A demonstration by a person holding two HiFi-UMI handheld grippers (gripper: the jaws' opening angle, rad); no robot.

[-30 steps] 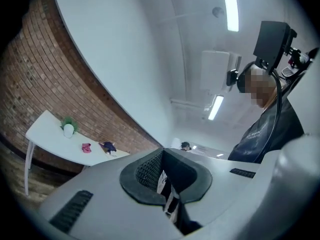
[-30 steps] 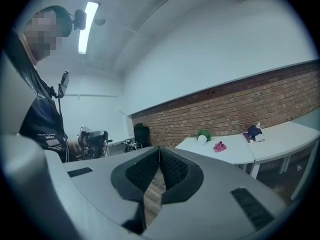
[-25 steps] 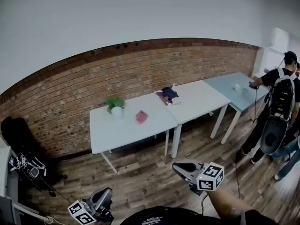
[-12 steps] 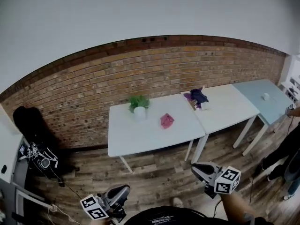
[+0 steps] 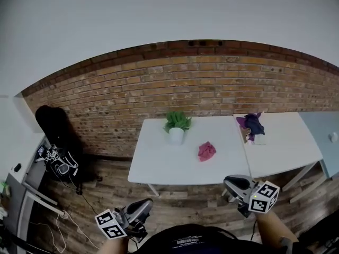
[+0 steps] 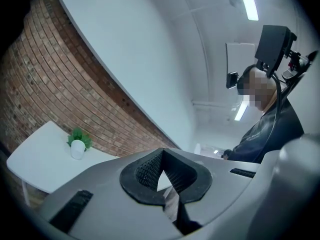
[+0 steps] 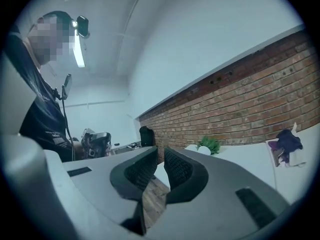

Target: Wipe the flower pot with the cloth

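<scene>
A white flower pot (image 5: 176, 135) with a green plant stands at the back of a white table (image 5: 159, 165), near the brick wall. A crumpled pink cloth (image 5: 206, 151) lies on the same table, to the right of the pot. Both grippers are low in the head view, short of the table's front edge and over the wooden floor. My left gripper (image 5: 147, 202) is shut and empty, and my right gripper (image 5: 229, 181) is shut and empty too. The left gripper view has the pot (image 6: 77, 149) far off at the left beyond the closed jaws of the left gripper (image 6: 161, 160). In the right gripper view the pot (image 7: 204, 150) is past the right gripper (image 7: 159, 158).
A second white table on the right carries a purple and dark cloth pile (image 5: 253, 125). A black bag (image 5: 50, 123) and gear with cables (image 5: 58, 163) sit on the floor at the left wall. The person wearing a head camera (image 6: 272, 124) shows behind each gripper.
The view has swung so the table with the pot and cloth now sits in the middle and larger. Both grippers have moved toward it. The people at the right have left the picture.
</scene>
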